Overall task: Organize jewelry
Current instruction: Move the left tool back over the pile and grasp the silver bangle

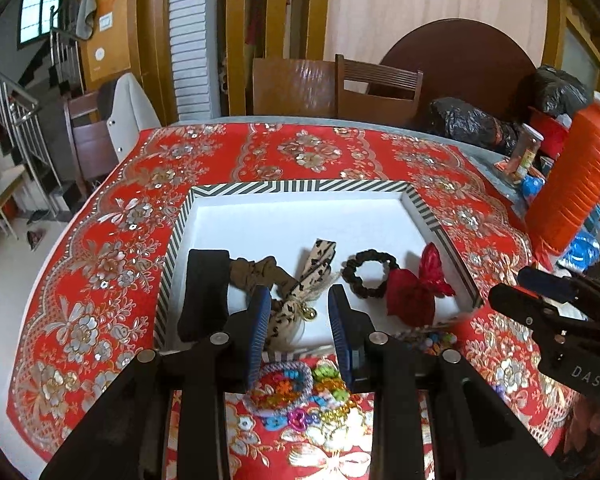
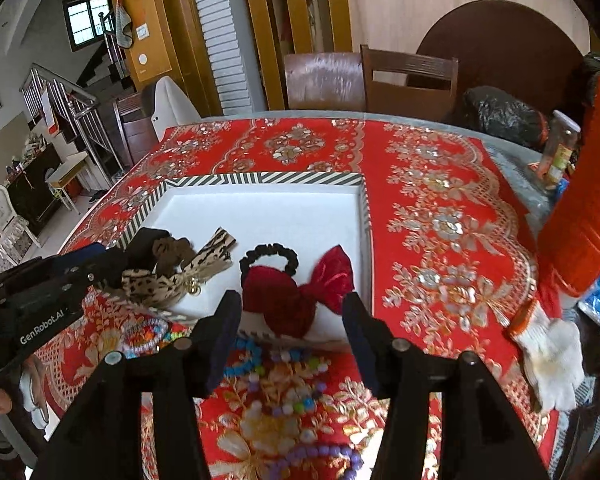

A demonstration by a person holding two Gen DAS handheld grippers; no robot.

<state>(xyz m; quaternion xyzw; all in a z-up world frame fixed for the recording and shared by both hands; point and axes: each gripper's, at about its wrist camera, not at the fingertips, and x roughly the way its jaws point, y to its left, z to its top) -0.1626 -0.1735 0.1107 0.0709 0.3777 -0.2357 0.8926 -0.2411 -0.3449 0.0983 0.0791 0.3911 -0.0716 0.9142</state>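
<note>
A white tray with a striped rim point(image 1: 300, 186) point(image 2: 260, 179) sits on the red cloth. In it lie a black band point(image 1: 204, 292), a brown scrunchie point(image 1: 256, 270), a leopard bow point(image 1: 300, 292) point(image 2: 180, 276), a black scrunchie point(image 1: 370, 274) point(image 2: 268, 258) and a red bow point(image 1: 414, 292) point(image 2: 300, 296). My left gripper point(image 1: 300, 312) is open and empty over the tray's near edge, above the leopard bow. My right gripper point(image 2: 290, 320) is open and empty in front of the red bow. Colourful bead bracelets point(image 1: 284, 388) point(image 2: 284, 364) lie on the cloth before the tray.
An orange jug point(image 1: 576, 180) point(image 2: 584, 216), a jar point(image 1: 526, 152), black bags point(image 1: 472, 122) and clutter crowd the table's right side. A white glove point(image 2: 548, 344) lies at right. Wooden chairs point(image 1: 376, 88) stand behind the table.
</note>
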